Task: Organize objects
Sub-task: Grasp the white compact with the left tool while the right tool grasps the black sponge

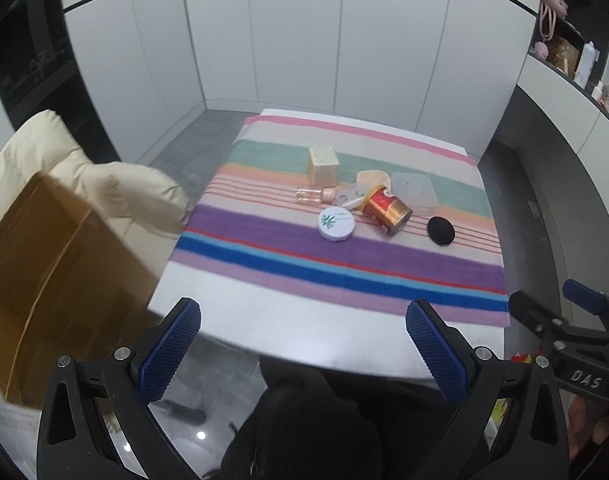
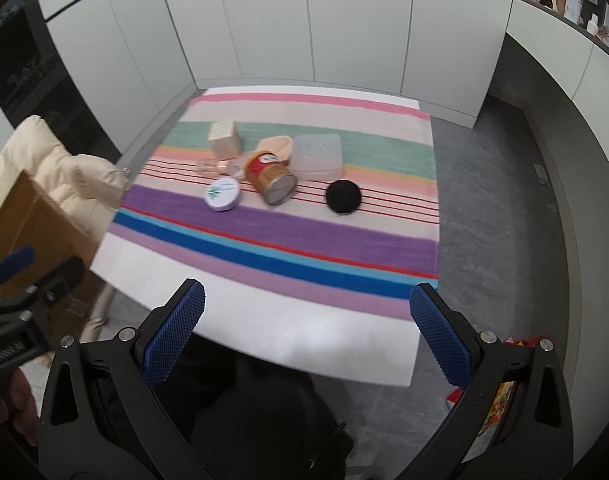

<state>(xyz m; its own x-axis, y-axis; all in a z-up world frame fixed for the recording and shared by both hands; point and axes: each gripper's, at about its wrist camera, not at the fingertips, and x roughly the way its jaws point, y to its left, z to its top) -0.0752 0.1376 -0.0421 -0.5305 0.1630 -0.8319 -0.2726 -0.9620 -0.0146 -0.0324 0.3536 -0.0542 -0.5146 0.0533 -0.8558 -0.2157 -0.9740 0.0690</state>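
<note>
A cluster of objects lies mid-table on a striped cloth (image 1: 344, 264) (image 2: 288, 240): a red and gold can (image 1: 386, 210) (image 2: 270, 174) on its side, a round white compact (image 1: 336, 223) (image 2: 221, 193), a black round puff (image 1: 440, 230) (image 2: 343, 197), a beige box (image 1: 323, 165) (image 2: 224, 138), a clear lidded case (image 1: 413, 192) (image 2: 316, 156) and a small pink bottle (image 1: 314, 196) (image 2: 212, 166). My left gripper (image 1: 303, 314) and my right gripper (image 2: 307, 298) are both open and empty, held before the table's near edge.
A brown cardboard box (image 1: 44, 280) (image 2: 28, 224) and a cream padded jacket (image 1: 104, 184) (image 2: 60, 168) sit left of the table. White cabinet walls stand behind. Shelves with small items (image 1: 572, 56) are at the upper right. Grey floor lies right of the table.
</note>
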